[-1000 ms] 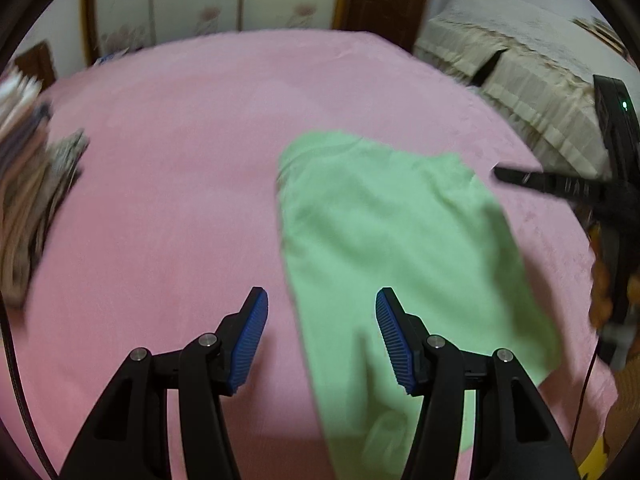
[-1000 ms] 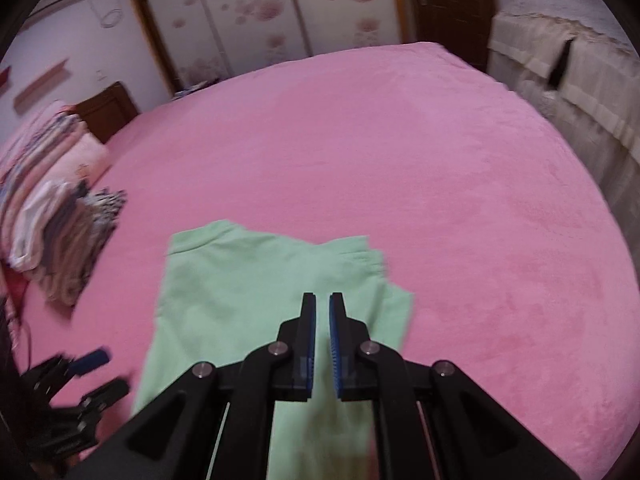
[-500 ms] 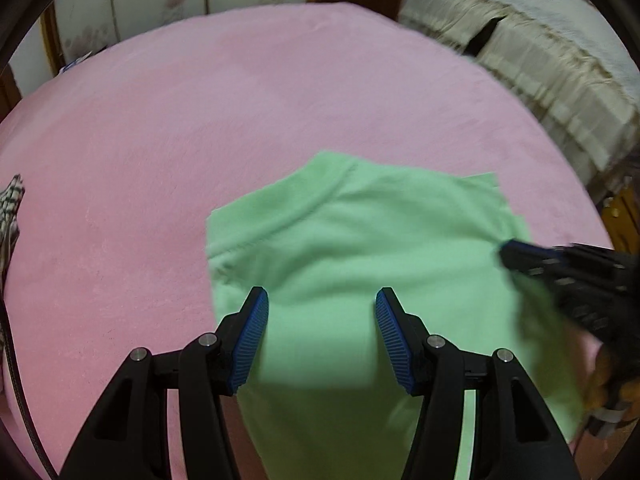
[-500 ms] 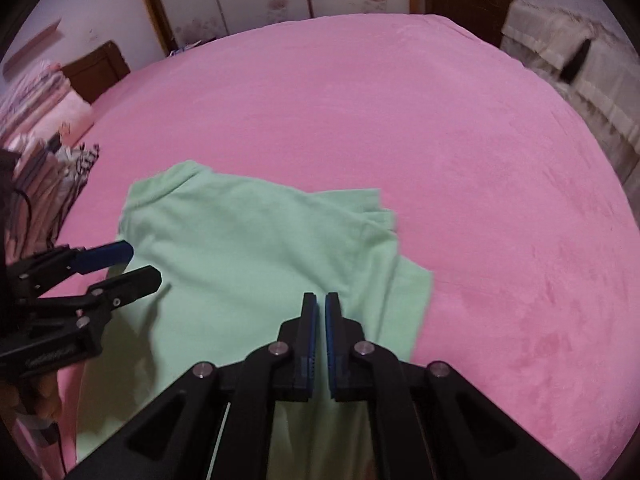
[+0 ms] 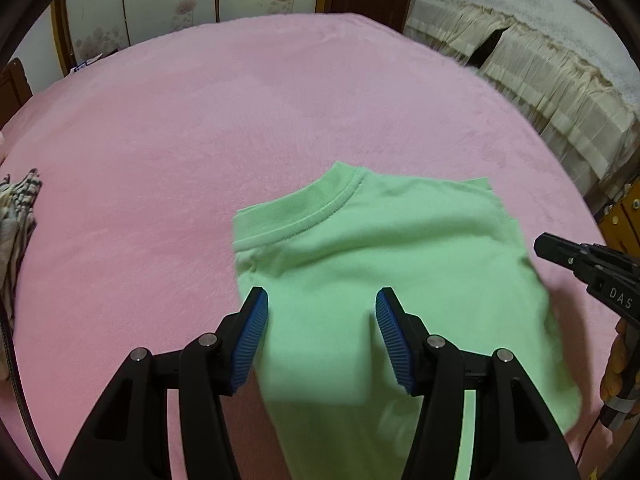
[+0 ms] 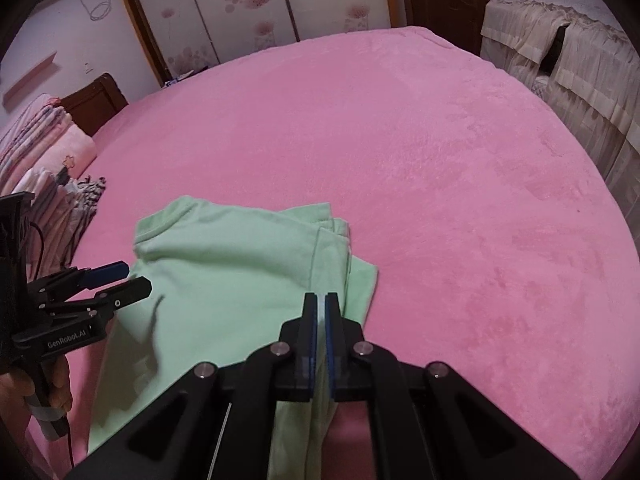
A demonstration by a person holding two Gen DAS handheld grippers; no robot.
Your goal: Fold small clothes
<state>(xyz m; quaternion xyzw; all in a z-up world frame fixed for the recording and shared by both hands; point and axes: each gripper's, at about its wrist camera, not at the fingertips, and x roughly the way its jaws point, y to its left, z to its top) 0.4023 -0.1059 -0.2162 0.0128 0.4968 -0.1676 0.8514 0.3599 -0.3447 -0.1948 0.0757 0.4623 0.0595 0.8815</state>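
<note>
Green shirt (image 5: 400,280) is lying on the pink bed (image 5: 240,120), collar pointing away, right side folded over on itself. Right tool (image 6: 321,300) is clenched on that folded edge, fabric pinched between the pads. Left tool (image 5: 322,312) hangs over the shirt's left part, fingers spread wide, nothing in them. Pile of clothes (image 6: 44,184) sits off at the bed's left edge.
</note>
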